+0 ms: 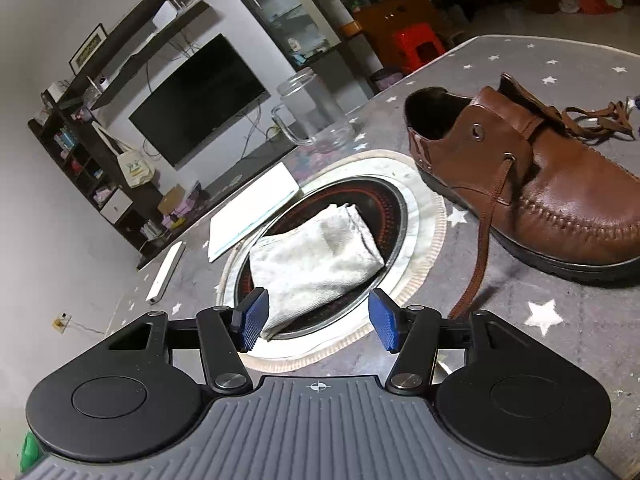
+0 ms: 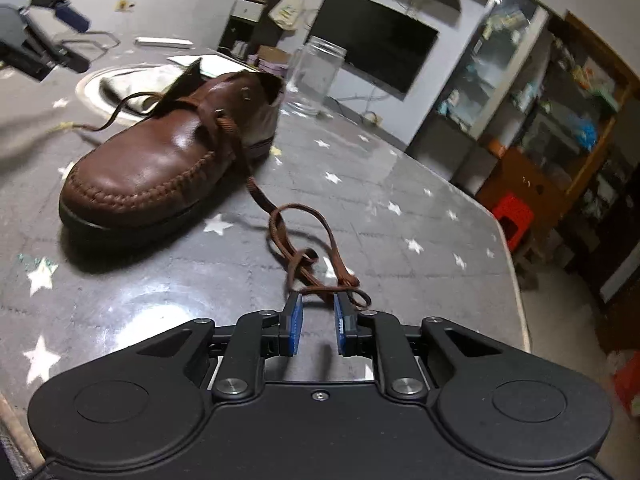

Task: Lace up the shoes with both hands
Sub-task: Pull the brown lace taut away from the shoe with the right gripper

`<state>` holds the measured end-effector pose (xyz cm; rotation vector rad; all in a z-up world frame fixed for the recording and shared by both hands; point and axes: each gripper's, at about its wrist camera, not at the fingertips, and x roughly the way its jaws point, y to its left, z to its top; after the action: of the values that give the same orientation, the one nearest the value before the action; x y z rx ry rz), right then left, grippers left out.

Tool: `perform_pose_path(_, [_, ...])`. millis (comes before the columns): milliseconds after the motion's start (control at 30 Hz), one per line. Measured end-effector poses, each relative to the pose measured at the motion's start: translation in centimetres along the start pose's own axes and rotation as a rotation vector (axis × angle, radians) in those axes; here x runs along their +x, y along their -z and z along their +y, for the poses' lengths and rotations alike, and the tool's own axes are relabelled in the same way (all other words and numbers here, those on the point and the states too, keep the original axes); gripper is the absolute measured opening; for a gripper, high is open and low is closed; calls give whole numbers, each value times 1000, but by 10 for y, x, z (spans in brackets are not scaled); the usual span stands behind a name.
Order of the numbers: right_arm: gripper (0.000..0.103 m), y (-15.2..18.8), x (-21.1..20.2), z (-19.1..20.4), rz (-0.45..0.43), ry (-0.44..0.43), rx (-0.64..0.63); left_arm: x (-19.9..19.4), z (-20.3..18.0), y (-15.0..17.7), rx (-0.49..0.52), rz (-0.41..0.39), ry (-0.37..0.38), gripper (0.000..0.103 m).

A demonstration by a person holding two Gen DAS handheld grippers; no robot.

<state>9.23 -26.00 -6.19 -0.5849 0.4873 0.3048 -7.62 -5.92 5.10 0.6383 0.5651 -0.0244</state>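
Observation:
A brown leather shoe (image 1: 532, 196) (image 2: 160, 160) lies on the grey star-patterned table (image 2: 400, 200), its tongue raised. One brown lace (image 1: 486, 224) hangs from a side eyelet down to the table beside my left gripper (image 1: 318, 320), which is open with nothing between its pads. The other lace end (image 2: 316, 240) runs from the shoe in a tangled loop to my right gripper (image 2: 318, 320). It lies across the fingertips (image 2: 296, 300); the jaws stand apart and do not press on it. The left gripper (image 2: 74, 40) shows blurred at the far left, beyond the shoe.
A folded grey cloth (image 1: 316, 256) lies in a round recessed cooktop (image 1: 404, 216) in front of the left gripper. Behind it are a white booklet (image 1: 252, 204), a white bar (image 1: 166, 276) and a glass jar (image 1: 312, 108) (image 2: 316, 76). The table edge (image 2: 516, 280) runs at right.

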Motion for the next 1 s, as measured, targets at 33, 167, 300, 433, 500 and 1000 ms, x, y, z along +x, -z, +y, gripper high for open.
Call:
perform_pose_path(33, [25, -2, 0, 2, -5, -5, -20, 1, -1, -1, 4, 1, 0, 57])
perform_pose_path(167, [25, -7, 5, 4, -11, -36, -30, -1, -1, 0, 8, -1, 2, 57])
perform_pose_path(300, [7, -13, 11, -1, -4, -28, -24, -3, -1, 1, 25, -20, 11, 57])
perform_pose_path(433, [4, -17, 10, -10, -23, 14, -43, 1, -4, -3, 29, -27, 14, 57])
perform_pose_path(500, [3, -20, 11, -16, -37, 53, -52, 4, -7, -4, 32, -25, 19, 57])
perform_pose_path(1000, [4, -35, 24, -31, -56, -14, -54, 19, -10, -3, 35, 3, 22, 57])
